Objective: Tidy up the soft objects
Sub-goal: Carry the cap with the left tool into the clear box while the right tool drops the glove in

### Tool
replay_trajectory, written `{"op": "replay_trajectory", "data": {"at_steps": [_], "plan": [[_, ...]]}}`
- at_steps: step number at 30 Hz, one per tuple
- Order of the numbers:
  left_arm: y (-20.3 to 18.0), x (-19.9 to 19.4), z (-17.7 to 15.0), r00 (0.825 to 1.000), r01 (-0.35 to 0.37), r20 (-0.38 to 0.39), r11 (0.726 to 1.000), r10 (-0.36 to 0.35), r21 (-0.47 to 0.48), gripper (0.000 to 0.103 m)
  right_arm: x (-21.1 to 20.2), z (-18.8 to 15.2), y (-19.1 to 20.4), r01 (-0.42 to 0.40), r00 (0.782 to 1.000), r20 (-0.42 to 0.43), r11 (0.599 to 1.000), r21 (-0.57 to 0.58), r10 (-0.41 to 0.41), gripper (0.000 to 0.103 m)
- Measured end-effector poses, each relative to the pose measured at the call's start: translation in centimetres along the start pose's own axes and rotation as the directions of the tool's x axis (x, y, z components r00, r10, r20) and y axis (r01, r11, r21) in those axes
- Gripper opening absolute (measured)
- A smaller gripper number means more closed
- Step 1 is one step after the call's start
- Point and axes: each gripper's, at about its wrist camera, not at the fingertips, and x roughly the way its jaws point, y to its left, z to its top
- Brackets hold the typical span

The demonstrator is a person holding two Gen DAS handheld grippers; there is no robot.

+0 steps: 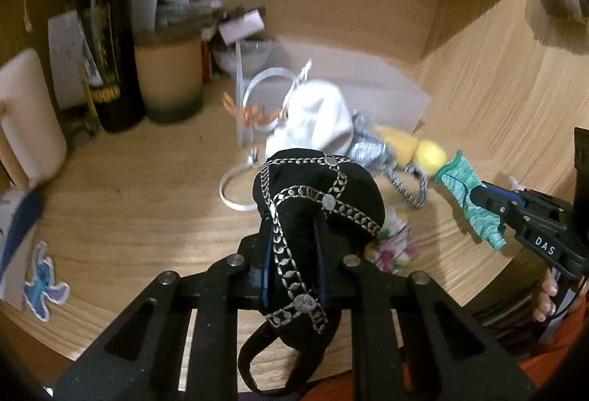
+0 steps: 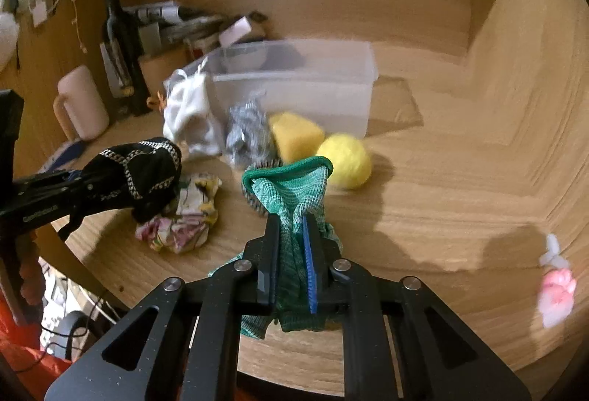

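Left wrist: my left gripper (image 1: 294,261) clamped on a black embroidered cap (image 1: 316,194), lifted over the wooden surface (image 1: 140,187); white cloth (image 1: 316,117) ahead, front edge below.

Right wrist: my right gripper (image 2: 292,253) closed on a green sock (image 2: 294,187); yellow ball (image 2: 348,159), sponge (image 2: 296,136), clear bin (image 2: 313,84) ahead; bare surface rightward.

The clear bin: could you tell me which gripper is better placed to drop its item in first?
Probably the right gripper: its green sock points toward the bin, while the left gripper with the black cap sits off to the side.
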Motion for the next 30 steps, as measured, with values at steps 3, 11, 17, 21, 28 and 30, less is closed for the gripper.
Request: {"op": "replay_trajectory", "data": {"at_steps": [3,11,17,21,28,30], "plan": [[0.0,-1.3,1.0,0.999,0.001,0.044,1.0,-0.001,0.005,0.018,-1.0,0.8,-0.1,0.013,0.999,0.042,1.0,-0.006,-0.013,0.011],[0.1,-2.9,4.4,0.985,-0.008,0.17,1.0,0.006,0.012,0.018,-2.7,4.2,-0.3,0.027,0.986,0.165,1.0,-0.004,-0.026,0.011],[-0.1,-3.0,8.0,0.971,-0.025,0.237,0.999,0.018,0.024,0.019,-3.1,7.5,0.5,0.046,0.964,0.262,0.999,0.001,-0.045,0.011],[0.3,-2.5,10.4,0.964,-0.038,0.263,0.999,0.033,0.016,0.019,-3.0,9.7,0.5,0.031,0.952,0.306,1.0,-0.004,-0.028,0.011],[0.7,-0.3,13.8,0.966,-0.042,0.258,0.999,0.036,0.019,0.019,-1.5,12.8,0.9,0.038,0.945,0.327,0.999,-0.023,-0.028,0.011],[0.8,0.8,14.6,0.97,-0.042,0.24,0.999,0.035,0.022,0.019,-0.5,13.6,1.1,0.048,0.947,0.32,0.998,-0.03,-0.036,0.011]]}}
